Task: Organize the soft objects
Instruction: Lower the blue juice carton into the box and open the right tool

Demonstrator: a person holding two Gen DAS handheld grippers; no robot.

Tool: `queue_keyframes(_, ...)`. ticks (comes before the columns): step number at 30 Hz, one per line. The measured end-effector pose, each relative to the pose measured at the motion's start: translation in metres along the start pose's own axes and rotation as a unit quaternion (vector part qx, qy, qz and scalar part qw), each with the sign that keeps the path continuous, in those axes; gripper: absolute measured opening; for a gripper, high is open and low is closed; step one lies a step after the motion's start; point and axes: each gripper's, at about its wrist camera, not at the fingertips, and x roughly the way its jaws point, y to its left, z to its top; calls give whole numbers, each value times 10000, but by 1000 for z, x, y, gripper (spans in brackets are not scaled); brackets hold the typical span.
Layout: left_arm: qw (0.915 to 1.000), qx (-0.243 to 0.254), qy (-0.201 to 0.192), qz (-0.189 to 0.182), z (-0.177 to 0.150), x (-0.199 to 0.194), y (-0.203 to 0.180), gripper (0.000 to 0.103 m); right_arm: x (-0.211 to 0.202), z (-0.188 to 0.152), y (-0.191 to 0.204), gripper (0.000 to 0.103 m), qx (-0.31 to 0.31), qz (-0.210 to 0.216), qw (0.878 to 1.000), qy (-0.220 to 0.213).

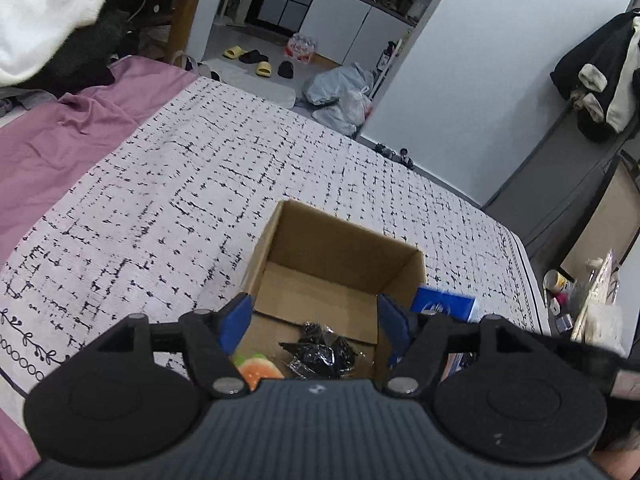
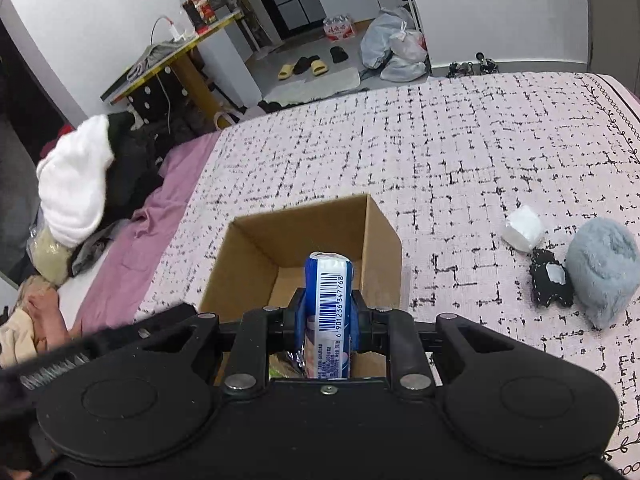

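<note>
An open cardboard box [image 1: 332, 246] stands on the patterned bedspread [image 1: 200, 168]. Inside it lie a black crinkly packet [image 1: 320, 350] and an orange and green soft item [image 1: 258, 370]. My left gripper [image 1: 314, 306] hovers over the box's near side, open, with nothing between its blue pads [image 1: 236, 320]. My right gripper [image 2: 328, 298] is shut on a blue tissue pack [image 2: 328, 292], held upright above the same box [image 2: 256, 246]; that pack [image 1: 444, 306] shows at the box's right edge in the left wrist view. On the bed to the right lie a white wrapped ball [image 2: 523, 228], a small black plush [image 2: 552, 284] and a grey fluffy item [image 2: 600, 272].
A purple sheet [image 2: 160, 216] and a pile of white and dark clothes [image 2: 76, 188] lie at the bed's left. Beyond the far edge are slippers [image 2: 304, 66] and plastic bags [image 2: 396, 46] on the floor. A cluttered stand [image 1: 584, 292] is by the bed's right side.
</note>
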Motion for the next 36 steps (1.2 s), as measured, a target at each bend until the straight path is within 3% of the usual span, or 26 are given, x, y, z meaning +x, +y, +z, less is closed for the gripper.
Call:
queue_keyframes(5, 10000, 75, -24, -46, 4, -7, -5, 73, -3, -5, 4, 32, -116, -70, 9999, 63)
queue_keyframes(7, 9998, 151, -67, -51, 4, -11, -8, 86, -9, -5, 4, 45, -118, -94, 9999, 18)
queue_keyframes(10, 9996, 253, -123, -30, 5, -15, -13, 91, -21, -3, 1, 50, -147, -113, 9998, -103)
queue_keyframes(17, 9988, 492, 44, -29, 3, -18, -31, 93, -50, 0, -15, 64, -150, -161, 9994, -254)
queue_keyframes(25, 9963, 840, 87, -132, -9, -19, -62, 94, -86, 5, -48, 89, -59, -199, 9986, -491)
queue_keyframes(30, 9963, 848, 143, 56, -13, -18, -78, 97, -107, 6, -65, 96, -198, -223, 9975, -636)
queue_keyframes(36, 9942, 1069, 123, 14, -19, -21, -103, 102, -121, 6, -89, 99, -152, -145, 9974, -690)
